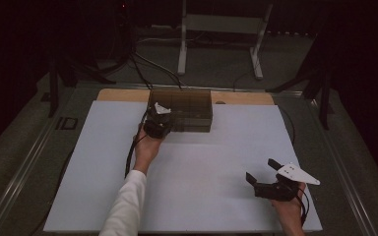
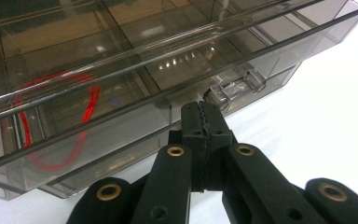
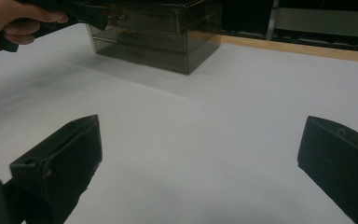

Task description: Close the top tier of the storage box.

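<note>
A smoky clear drawer box stands at the back of the white board. In the left gripper view one drawer juts toward me, with a red looped cord seen through its wall at the left. My left gripper is shut, jaws pressed together with nothing visible between them, tips right under that drawer's front edge beside a small clear handle tab. It shows at the box's front left and again in the right gripper view. My right gripper rests open near the front right, over bare board.
A wooden strip runs behind the board. Beyond it stands a white metal frame on the dark floor, with black cables leading to the table. A cable trails from the left gripper along the sleeve.
</note>
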